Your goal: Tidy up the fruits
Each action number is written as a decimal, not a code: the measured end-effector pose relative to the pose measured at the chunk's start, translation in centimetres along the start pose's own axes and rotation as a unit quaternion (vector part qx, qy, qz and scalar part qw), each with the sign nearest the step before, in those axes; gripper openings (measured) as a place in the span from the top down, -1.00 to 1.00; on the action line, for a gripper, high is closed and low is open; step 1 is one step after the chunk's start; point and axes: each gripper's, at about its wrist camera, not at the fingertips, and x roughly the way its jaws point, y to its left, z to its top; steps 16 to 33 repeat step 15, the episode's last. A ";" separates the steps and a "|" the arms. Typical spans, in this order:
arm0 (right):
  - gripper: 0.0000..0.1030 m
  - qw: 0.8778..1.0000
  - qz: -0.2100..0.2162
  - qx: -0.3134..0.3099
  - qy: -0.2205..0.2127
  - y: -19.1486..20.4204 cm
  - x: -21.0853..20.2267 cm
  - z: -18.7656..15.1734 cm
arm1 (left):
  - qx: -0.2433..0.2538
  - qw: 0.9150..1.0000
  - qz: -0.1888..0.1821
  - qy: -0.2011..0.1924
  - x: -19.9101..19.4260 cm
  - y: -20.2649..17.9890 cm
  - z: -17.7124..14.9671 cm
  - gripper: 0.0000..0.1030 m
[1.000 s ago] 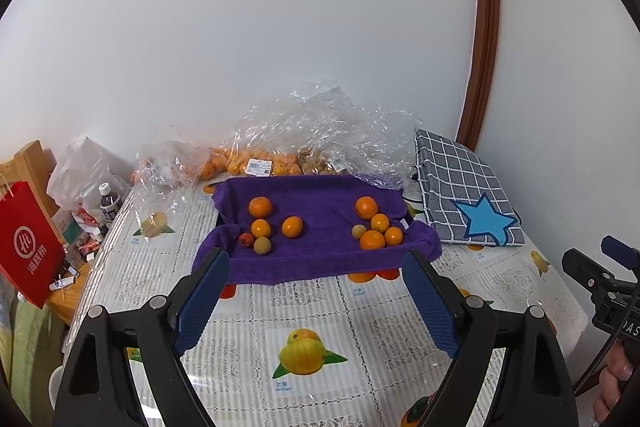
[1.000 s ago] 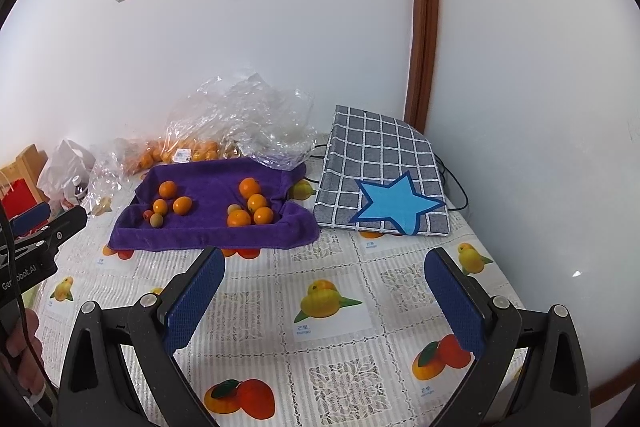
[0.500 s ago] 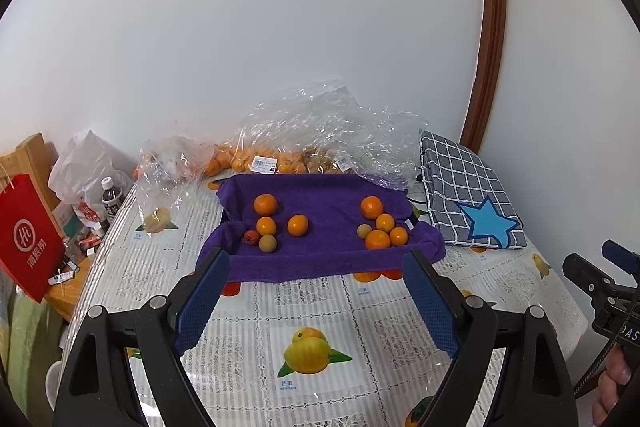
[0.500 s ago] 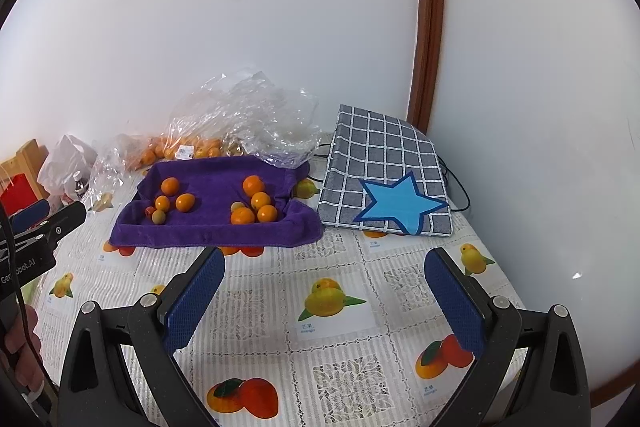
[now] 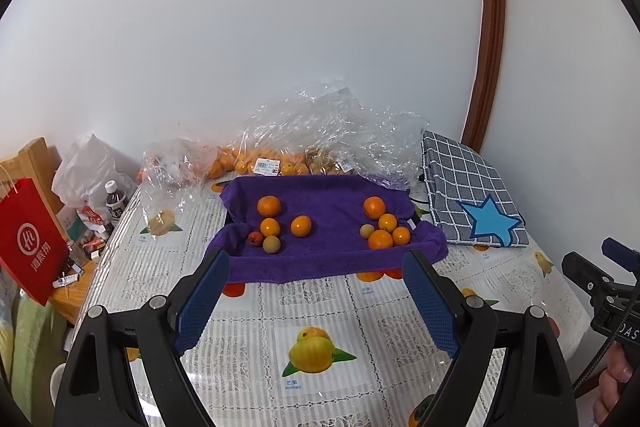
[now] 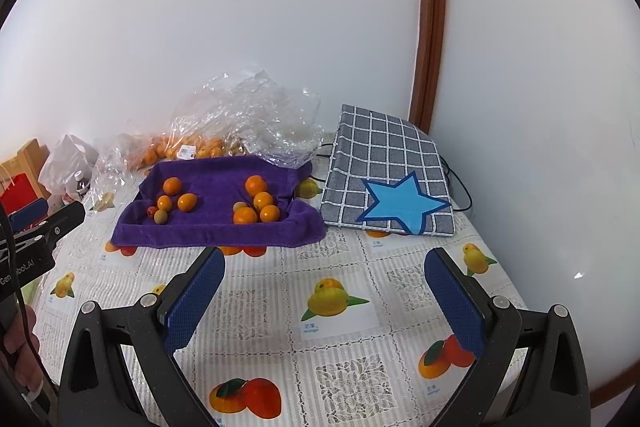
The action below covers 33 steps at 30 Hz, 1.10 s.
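A purple towel (image 5: pixel 320 251) (image 6: pixel 216 227) lies over a tray on the table and holds two clusters of fruit. The left cluster (image 5: pixel 270 227) (image 6: pixel 172 201) has oranges, a small red fruit and a tan one. The right cluster (image 5: pixel 382 225) (image 6: pixel 258 205) has several oranges and a pale fruit. My left gripper (image 5: pixel 316 271) hovers in front of the towel, jaws wide open and empty. My right gripper (image 6: pixel 324 267) hangs over the tablecloth to the right, also open and empty. Each gripper shows at the edge of the other's view.
Clear plastic bags with more oranges (image 5: pixel 280 163) (image 6: pixel 188 147) lie behind the towel by the wall. A grey checked pad with a blue star (image 5: pixel 472 199) (image 6: pixel 388 179) lies at the right. A red bag (image 5: pixel 30 239), a bottle (image 5: pixel 116 203) and clutter sit at the left table edge.
Both views have shifted slightly downward in the frame; the fruit, towel and both grippers' open jaws are unchanged.
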 end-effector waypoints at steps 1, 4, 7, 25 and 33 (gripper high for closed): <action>-0.92 1.000 0.001 -0.001 0.000 0.0 0.0 0.0 | 0.001 1.000 0.002 -0.001 0.0 0.0 0.0 -0.70; -0.92 1.000 0.000 -0.001 -0.002 0.0 0.0 0.0 | 0.001 1.000 0.004 -0.002 -0.2 -0.1 0.1 -0.70; -0.92 1.000 0.000 -0.001 -0.001 0.0 -0.1 0.0 | 0.001 1.000 0.007 0.004 -0.1 -0.1 0.3 -0.70; -0.92 1.000 0.007 -0.006 -0.001 0.4 -0.2 0.0 | 0.001 1.000 0.011 0.007 -0.4 0.1 0.4 -0.71; -0.92 1.000 0.007 -0.006 -0.001 0.4 -0.2 0.0 | 0.001 1.000 0.011 0.007 -0.4 0.1 0.4 -0.71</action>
